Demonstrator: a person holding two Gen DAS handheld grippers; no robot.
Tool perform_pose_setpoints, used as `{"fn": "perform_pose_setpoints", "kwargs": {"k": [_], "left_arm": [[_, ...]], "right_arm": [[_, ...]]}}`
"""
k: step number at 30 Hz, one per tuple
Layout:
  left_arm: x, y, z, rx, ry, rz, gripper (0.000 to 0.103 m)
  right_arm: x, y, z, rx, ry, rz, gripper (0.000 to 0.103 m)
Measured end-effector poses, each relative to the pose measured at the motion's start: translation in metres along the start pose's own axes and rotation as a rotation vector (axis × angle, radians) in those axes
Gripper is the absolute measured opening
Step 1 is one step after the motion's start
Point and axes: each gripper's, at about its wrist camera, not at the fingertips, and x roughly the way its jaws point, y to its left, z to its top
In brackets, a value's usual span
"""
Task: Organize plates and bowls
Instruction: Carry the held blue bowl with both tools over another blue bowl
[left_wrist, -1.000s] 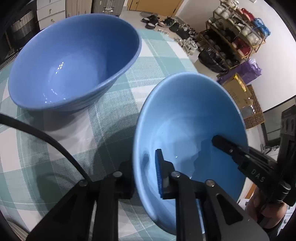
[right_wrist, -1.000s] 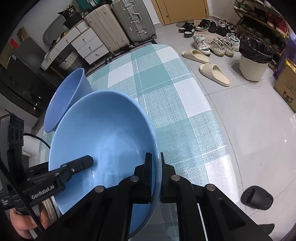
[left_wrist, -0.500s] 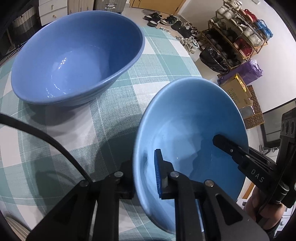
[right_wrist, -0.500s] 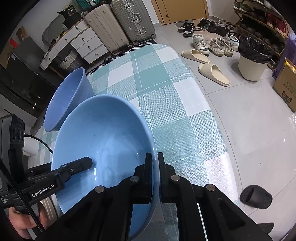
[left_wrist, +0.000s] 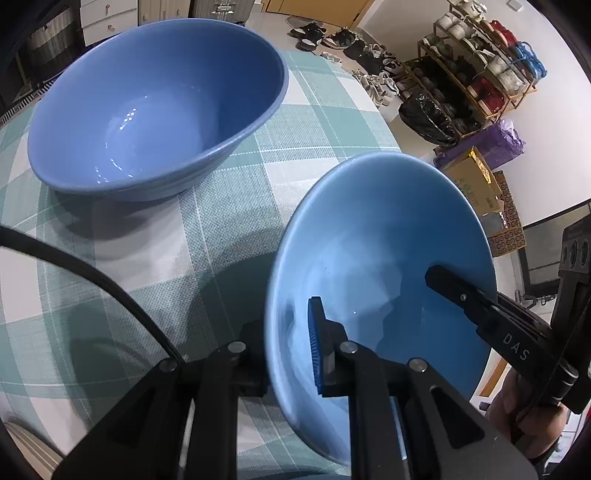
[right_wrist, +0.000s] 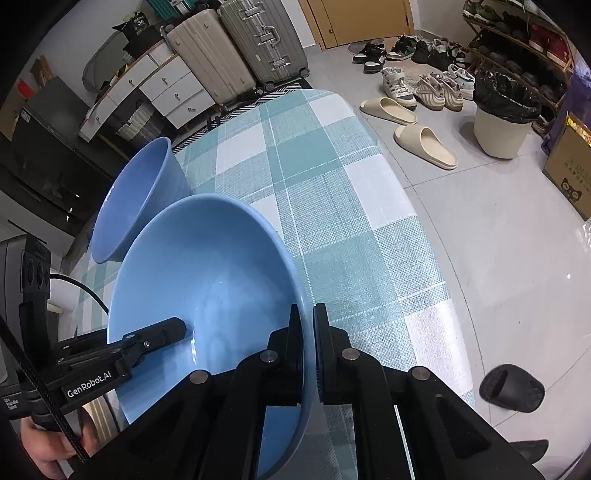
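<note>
Both grippers hold a light blue bowl (left_wrist: 388, 236) (right_wrist: 207, 288) by opposite sides of its rim, tilted above the checked tablecloth (left_wrist: 229, 206) (right_wrist: 332, 206). My left gripper (left_wrist: 286, 350) is shut on the rim, blue pad inside and the other finger outside; in the right wrist view it (right_wrist: 173, 328) reaches in from the left. My right gripper (right_wrist: 309, 332) is shut on the near rim; in the left wrist view only its inner finger (left_wrist: 447, 280) shows. A larger, darker blue bowl (left_wrist: 147, 110) (right_wrist: 136, 199) stands on the table behind, apart from the held bowl.
A black cable (left_wrist: 92, 280) crosses the cloth at the left. The table's rounded edge (right_wrist: 424, 221) drops to a tiled floor with slippers (right_wrist: 424, 144), a bin (right_wrist: 502, 122), a shoe rack (left_wrist: 480, 77), boxes (left_wrist: 476, 184) and suitcases (right_wrist: 236, 48).
Both grippers keep their hold on the light blue bowl. The views have shifted only slightly; nothing was let go or taken up.
</note>
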Motion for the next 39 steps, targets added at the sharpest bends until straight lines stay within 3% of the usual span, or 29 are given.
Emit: {"fn": "perform_pose_setpoints", "kwargs": {"k": [26,39], "left_arm": [[-0.073,-0.013,-0.026,0.017,-0.106,0.042,0.014],[-0.111,0.002,-0.073,0.001,-0.153,0.032,0.014]], "right_arm": [[-0.075,0.038,-0.022,-0.035,-0.083,0.025,0.005],[-0.116,0.071,-0.060,-0.071,-0.115,0.027,0.005]]}}
